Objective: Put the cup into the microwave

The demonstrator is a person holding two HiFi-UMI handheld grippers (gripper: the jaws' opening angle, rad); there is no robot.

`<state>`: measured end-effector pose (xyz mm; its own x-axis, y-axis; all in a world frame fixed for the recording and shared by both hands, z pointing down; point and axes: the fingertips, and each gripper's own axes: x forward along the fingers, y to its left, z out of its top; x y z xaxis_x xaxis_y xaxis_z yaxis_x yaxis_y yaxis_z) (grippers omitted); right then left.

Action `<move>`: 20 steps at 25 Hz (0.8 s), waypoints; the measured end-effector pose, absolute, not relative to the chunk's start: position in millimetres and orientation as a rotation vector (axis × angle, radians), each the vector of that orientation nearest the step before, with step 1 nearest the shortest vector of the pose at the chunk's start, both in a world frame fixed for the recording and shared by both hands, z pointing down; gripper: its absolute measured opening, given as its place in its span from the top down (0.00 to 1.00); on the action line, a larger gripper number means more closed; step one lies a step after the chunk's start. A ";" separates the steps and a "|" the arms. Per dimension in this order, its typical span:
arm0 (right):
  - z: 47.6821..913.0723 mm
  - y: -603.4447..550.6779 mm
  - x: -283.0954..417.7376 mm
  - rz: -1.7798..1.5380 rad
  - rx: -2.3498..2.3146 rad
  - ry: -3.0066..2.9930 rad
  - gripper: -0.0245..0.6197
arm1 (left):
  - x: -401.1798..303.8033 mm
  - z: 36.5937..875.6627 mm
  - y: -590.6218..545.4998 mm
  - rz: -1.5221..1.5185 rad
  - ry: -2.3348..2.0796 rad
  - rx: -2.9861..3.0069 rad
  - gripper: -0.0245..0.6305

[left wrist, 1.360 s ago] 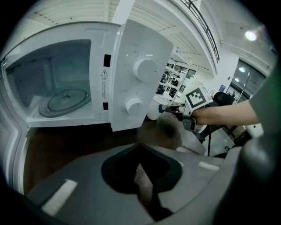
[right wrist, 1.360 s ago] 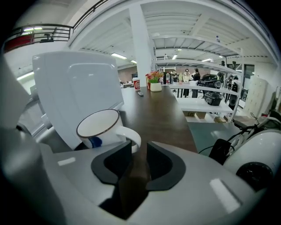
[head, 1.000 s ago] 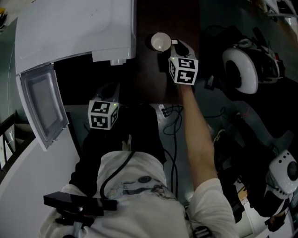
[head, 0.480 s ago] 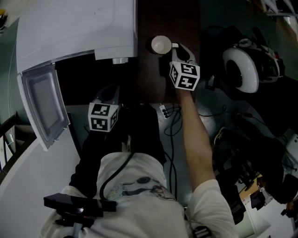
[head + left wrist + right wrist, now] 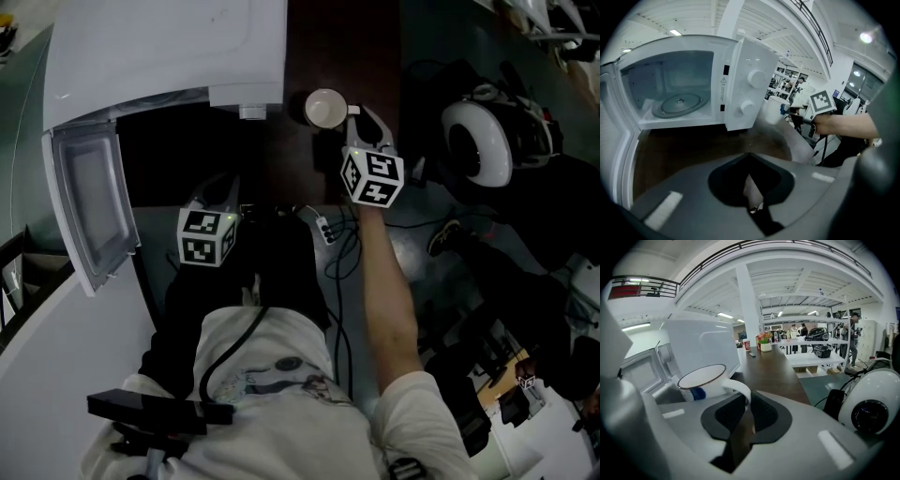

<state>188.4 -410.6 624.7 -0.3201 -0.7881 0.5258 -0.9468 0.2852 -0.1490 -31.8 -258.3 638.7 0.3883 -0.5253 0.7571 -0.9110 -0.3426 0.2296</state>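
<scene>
Right gripper view: your right tool (image 5: 743, 404) has just been closing and now pinches the handle. That grip keeps the cup (image 5: 701, 380) upright just ahead of the tips, apparently clear of the counter (image 5: 771, 369). Left tool (image 5: 751, 183) shows a narrow gap with nothing in it, parked out of the way. The microwave (image 5: 677, 89) stands open beyond, left of the cup.

Our head view looks steeply down; cameras close behind left claw (image 5: 223, 184) and right claw (image 5: 361, 116) look along them; all share microwave (image 5: 159, 56) and cup (image 5: 324, 108).
</scene>
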 end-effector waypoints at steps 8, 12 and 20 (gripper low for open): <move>605.4 -359.2 154.1 0.626 1.499 -2.270 0.90 | -49.1 632.4 -244.9 0.706 -1.270 1.991 0.96; 598.2 -338.4 129.9 0.613 1.432 -2.308 0.90 | -63.0 631.9 -238.8 0.664 -1.311 1.963 0.96; 587.9 -306.3 64.2 0.591 1.276 -2.384 0.90 | -106.2 626.0 -226.5 0.578 -1.420 1.885 0.96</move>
